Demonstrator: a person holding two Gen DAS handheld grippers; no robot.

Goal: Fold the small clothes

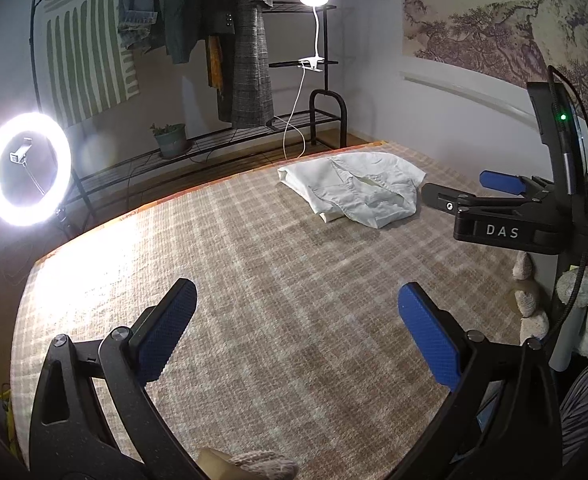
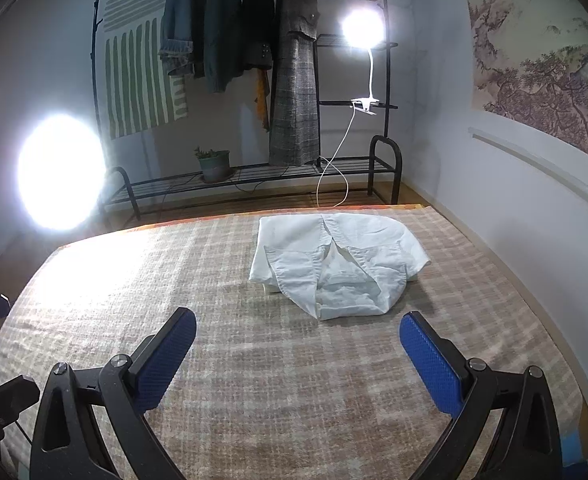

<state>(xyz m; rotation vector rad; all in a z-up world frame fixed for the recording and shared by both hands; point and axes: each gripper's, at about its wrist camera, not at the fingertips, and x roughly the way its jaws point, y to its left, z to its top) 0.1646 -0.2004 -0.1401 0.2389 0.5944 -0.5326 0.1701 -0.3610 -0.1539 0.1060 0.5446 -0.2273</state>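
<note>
A small white shirt (image 1: pixel 354 192) (image 2: pixel 334 264) lies folded into a loose bundle on the plaid blanket (image 1: pixel 254 264) (image 2: pixel 278 380), near the bed's far edge. My left gripper (image 1: pixel 297 288) hovers open over bare blanket, well short of the shirt, with nothing between its blue pads. My right gripper (image 2: pixel 299 316) is also open and empty, and the shirt's near edge lies just beyond its fingertips. In the left wrist view the right gripper (image 1: pixel 456 186) reaches in from the right, close beside the shirt, held by a gloved hand (image 1: pixel 582 292).
A bright ring light (image 1: pixel 26 168) stands left of the bed. Behind the far edge is a black clothes rack (image 2: pixel 254 176) with hanging coats, a potted plant (image 2: pixel 213 164) and a clip lamp (image 2: pixel 364 26). A white wall (image 2: pixel 494 208) runs along the bed's right side.
</note>
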